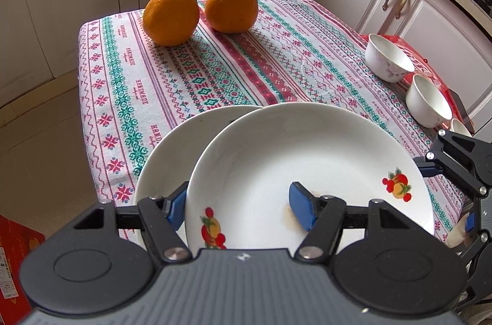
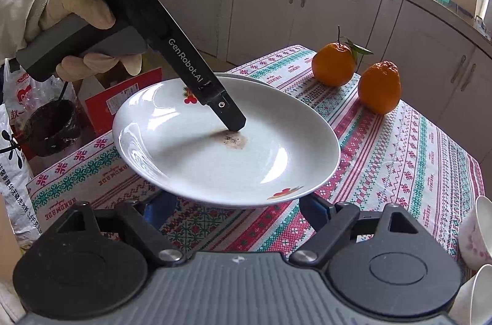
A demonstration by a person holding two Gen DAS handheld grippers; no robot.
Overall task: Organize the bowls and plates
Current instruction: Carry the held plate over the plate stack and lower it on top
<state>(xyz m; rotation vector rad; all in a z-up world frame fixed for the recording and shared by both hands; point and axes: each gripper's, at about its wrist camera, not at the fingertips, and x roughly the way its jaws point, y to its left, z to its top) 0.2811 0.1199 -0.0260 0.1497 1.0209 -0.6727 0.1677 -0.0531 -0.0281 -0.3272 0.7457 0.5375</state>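
While the left tongs (image 1: 238, 206) grip it, the plate (image 1: 307, 159) holds only a brown smear (image 2: 231, 139) — no food.

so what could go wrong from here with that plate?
1. The left gripper pinches the top plate only at its near rim, one finger inside, one under. The plate looks tilted and lifted in the right wrist view, so it might slip or pivot.
2. A second plate lies underneath, offset. A drop could chip both.
3. Both plates overhang the table edge, so a slide could take them to the floor.
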